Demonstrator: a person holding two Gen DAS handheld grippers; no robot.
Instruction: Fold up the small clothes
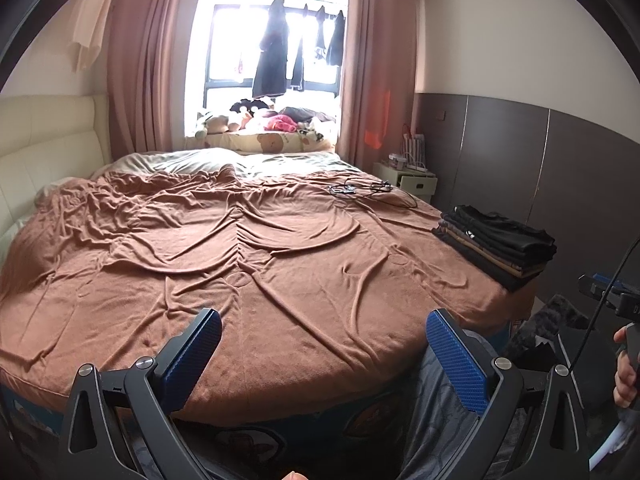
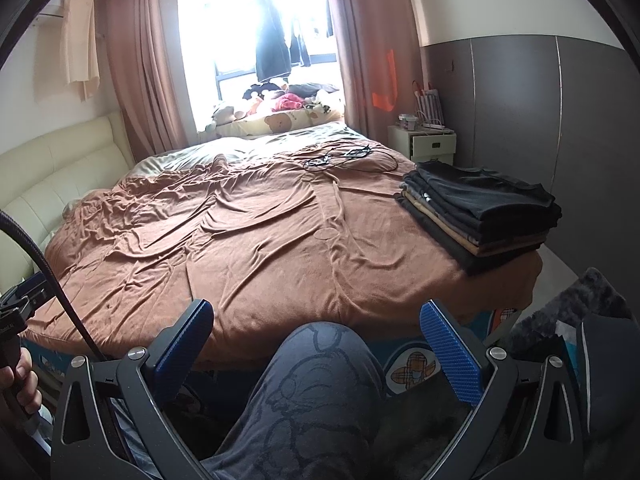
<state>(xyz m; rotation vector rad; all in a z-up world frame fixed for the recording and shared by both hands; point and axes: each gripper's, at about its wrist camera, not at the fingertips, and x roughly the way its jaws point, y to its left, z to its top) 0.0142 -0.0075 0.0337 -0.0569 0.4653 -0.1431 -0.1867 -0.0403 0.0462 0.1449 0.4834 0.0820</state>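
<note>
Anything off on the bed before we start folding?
Minor: a tangle of black cables lies loose on the brown blanket at the far side, and the blanket is heavily wrinkled. The folded stack sits at the bed's right corner, its edge close to overhanging. Both grippers are open and empty.

Brown wrinkled blanket [image 1: 256, 248] covers bed. Stack of folded clothes [image 1: 498, 246] at 3 o'clock: black on top, tan and brown layers below. Gripper pads [image 1: 458, 360] blue, textured; frames black. Headboard [image 1: 44, 160] cream at 9 o'clock. Curtains [image 1: 148, 56] dusty pink. Wall panels [image 1: 520, 152] grey-brown. Trouser knee [image 2: 320, 380] grey, cartoon print. Bear-print cushion [image 1: 272, 142] at 12 o'clock.
</note>
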